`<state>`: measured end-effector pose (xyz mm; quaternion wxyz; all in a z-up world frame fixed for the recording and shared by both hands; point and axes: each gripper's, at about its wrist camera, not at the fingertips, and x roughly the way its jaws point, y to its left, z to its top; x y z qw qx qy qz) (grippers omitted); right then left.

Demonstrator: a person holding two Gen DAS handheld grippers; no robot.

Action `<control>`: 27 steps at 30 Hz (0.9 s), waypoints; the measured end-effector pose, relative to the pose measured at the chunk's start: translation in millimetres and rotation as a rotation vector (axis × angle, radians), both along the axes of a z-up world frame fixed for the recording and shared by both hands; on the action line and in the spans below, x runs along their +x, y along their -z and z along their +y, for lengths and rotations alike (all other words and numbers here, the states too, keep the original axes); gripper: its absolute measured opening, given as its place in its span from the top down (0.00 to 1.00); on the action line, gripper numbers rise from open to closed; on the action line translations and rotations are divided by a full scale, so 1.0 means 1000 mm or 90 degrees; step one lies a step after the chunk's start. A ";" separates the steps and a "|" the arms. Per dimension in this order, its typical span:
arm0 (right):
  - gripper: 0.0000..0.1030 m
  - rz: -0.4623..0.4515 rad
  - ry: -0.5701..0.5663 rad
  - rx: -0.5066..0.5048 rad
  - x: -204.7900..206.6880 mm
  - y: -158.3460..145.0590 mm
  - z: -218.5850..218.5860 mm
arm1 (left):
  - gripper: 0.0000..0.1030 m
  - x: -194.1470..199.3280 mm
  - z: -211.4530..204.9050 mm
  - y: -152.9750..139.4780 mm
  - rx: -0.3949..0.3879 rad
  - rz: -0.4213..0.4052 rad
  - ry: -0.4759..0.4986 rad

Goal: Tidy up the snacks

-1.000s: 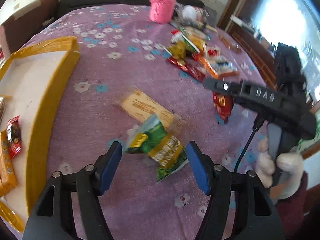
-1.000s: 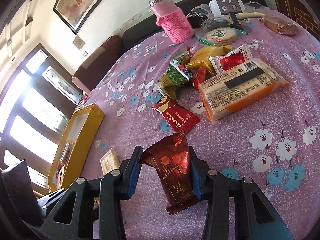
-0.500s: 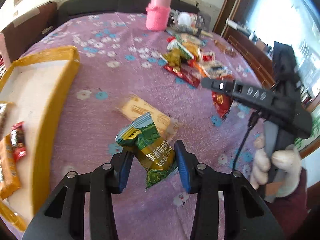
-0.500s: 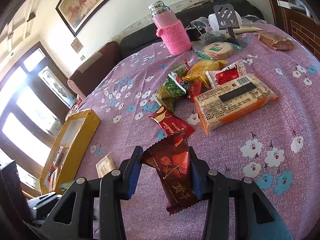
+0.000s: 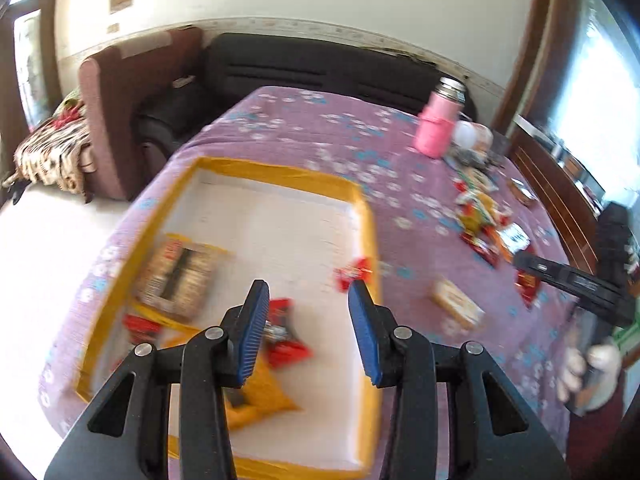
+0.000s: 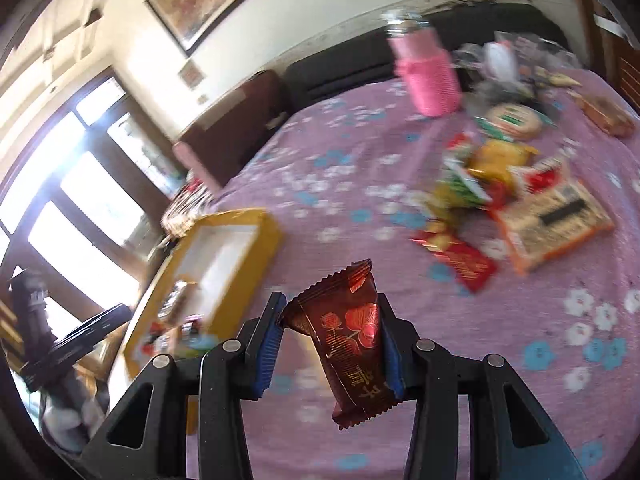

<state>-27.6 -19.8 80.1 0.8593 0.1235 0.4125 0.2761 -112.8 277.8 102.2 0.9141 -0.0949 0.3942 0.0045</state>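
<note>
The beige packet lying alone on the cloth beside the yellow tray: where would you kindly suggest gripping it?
I would pinch the beige packet across its narrow width at mid-length, coming down from above: it lies flat and oblong, with bare cloth along both long sides. The open left gripper is free.

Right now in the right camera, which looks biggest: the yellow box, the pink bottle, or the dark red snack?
1. yellow box
2. dark red snack, though it is nearest the camera, so unsure
3. pink bottle
</note>
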 end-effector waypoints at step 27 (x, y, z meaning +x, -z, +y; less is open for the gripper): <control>0.53 0.076 0.018 -0.191 -0.019 0.054 0.002 | 0.49 -0.055 -0.068 0.024 -0.128 0.022 0.199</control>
